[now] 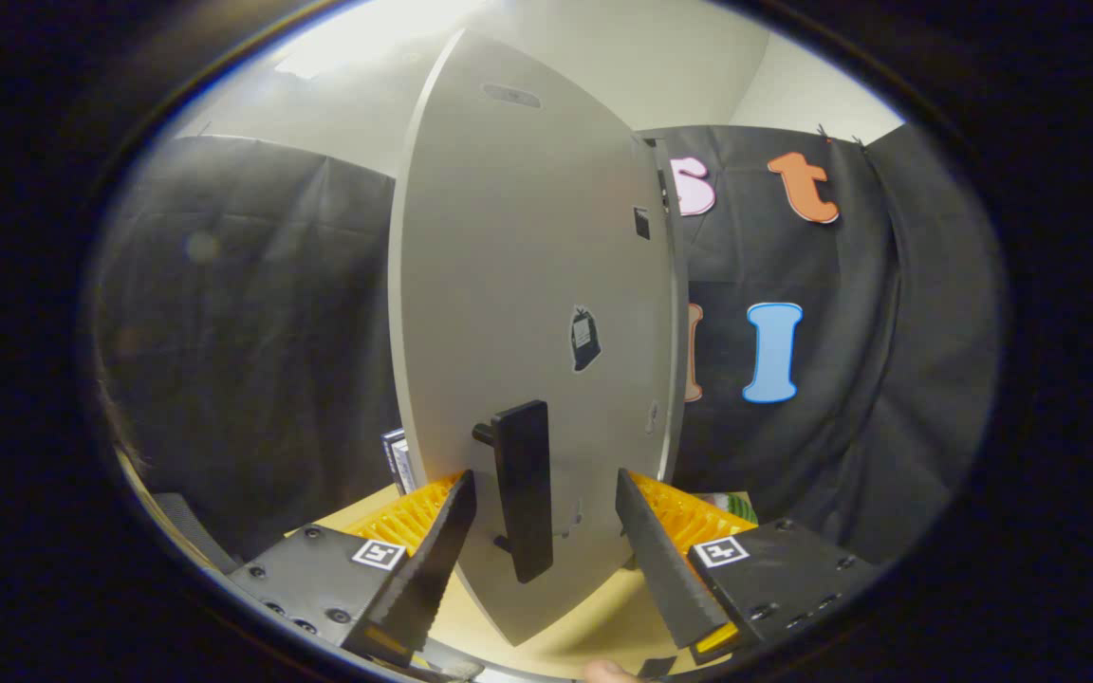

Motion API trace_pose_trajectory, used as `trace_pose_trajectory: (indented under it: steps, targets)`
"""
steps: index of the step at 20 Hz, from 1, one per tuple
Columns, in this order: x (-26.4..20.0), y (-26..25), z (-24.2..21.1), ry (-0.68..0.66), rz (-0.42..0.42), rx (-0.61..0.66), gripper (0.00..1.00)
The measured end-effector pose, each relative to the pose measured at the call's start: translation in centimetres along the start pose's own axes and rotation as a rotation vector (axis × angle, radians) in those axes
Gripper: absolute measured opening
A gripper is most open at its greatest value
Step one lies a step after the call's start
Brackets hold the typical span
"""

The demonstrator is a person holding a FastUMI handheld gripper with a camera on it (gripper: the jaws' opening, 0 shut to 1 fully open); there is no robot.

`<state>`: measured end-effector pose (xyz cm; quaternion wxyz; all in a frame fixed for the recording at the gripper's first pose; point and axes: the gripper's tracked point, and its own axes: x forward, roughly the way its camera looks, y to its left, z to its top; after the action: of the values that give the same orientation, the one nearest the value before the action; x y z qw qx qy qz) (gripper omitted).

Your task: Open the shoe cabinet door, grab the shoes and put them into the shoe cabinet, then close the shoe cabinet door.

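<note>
The grey shoe cabinet door [527, 285] stands swung out, seen almost edge-on, with its outer face toward me. A black bar handle [523, 489] is mounted upright low on that face. My gripper [546, 493] is open, its two fingers [433, 560] on either side of the handle with a gap on each side, touching nothing. A small dark sticker [584, 337] sits on the door above the handle.
A light wooden surface [594, 631] lies below the door and the fingers. A small dark box [398, 460] stands on it just left of the door's edge. Black cloth walls close the space to the left and right. A fingertip [608, 672] shows under the fingers.
</note>
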<state>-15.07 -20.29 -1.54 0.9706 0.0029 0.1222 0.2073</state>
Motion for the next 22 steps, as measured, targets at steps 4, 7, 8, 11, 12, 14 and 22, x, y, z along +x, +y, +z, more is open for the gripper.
trace_pose_trajectory:
  steps: [4,7,8,11,12,14,22]
  targets:
    - [1.5,1.1,0.0,0.001,0.039,-0.002,0.94]
    - [2.3,2.5,-0.1,0.005,0.070,0.006,0.94]
    - [2.6,3.0,-0.2,0.003,0.079,0.008,0.94]
    - [3.7,4.0,-0.1,-0.001,0.104,0.009,0.94]
    - [4.1,4.2,-0.2,-0.001,0.107,0.008,0.95]
    - [4.9,4.2,-0.4,0.009,0.108,-0.002,0.95]
    - [6.4,4.6,-1.2,0.017,0.130,-0.029,0.97]
